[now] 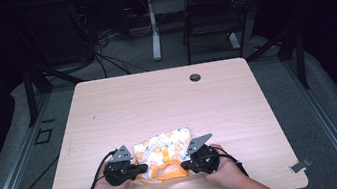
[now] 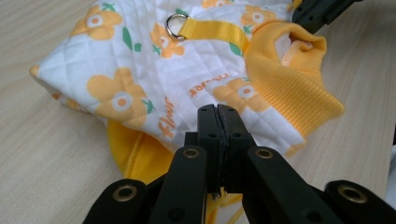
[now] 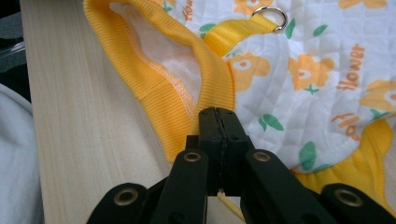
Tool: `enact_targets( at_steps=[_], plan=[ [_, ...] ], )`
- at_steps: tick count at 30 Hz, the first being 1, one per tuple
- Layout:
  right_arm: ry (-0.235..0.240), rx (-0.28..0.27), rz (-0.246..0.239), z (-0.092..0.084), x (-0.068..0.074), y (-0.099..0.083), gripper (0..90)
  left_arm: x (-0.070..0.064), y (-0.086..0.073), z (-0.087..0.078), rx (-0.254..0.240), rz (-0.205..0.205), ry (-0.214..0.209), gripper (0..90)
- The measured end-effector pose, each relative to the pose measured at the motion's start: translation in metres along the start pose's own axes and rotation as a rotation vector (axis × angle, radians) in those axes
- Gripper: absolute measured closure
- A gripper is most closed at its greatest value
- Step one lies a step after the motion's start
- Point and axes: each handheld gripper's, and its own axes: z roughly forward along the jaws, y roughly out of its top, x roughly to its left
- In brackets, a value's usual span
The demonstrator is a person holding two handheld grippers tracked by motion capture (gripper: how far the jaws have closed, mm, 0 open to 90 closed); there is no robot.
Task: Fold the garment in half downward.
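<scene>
A small quilted garment, white with orange flowers and yellow ribbed trim, lies near the table's front edge. Its yellow strap carries a metal ring. My left gripper is at the garment's left side, its jaws pressed together over the hem with a yellow thread showing between them. My right gripper is at the right side, shut the same way at the ribbed yellow opening. The right gripper's tip shows beyond the collar.
The light wooden table has a dark round grommet near its far edge. Behind the table stand a black chair and a white table leg, with cables on the floor.
</scene>
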Motion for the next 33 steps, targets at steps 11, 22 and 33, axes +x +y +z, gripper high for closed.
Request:
enact_targets(
  at_steps=[11, 22, 33],
  plan=[
    [0.014, -0.003, 0.022, 0.005, -0.002, -0.005, 89.7, 0.005, -0.004, 0.008, 0.010, -0.003, 0.030, 88.5],
    [-0.012, -0.012, 0.054, 0.009, -0.010, -0.001, 89.7, 0.022, 0.006, 0.015, -0.008, -0.050, 0.062, 88.7],
    [-0.030, -0.012, 0.070, 0.014, -0.021, 0.006, 89.5, 0.036, 0.015, 0.022, -0.011, -0.069, 0.091, 88.7]
  ],
)
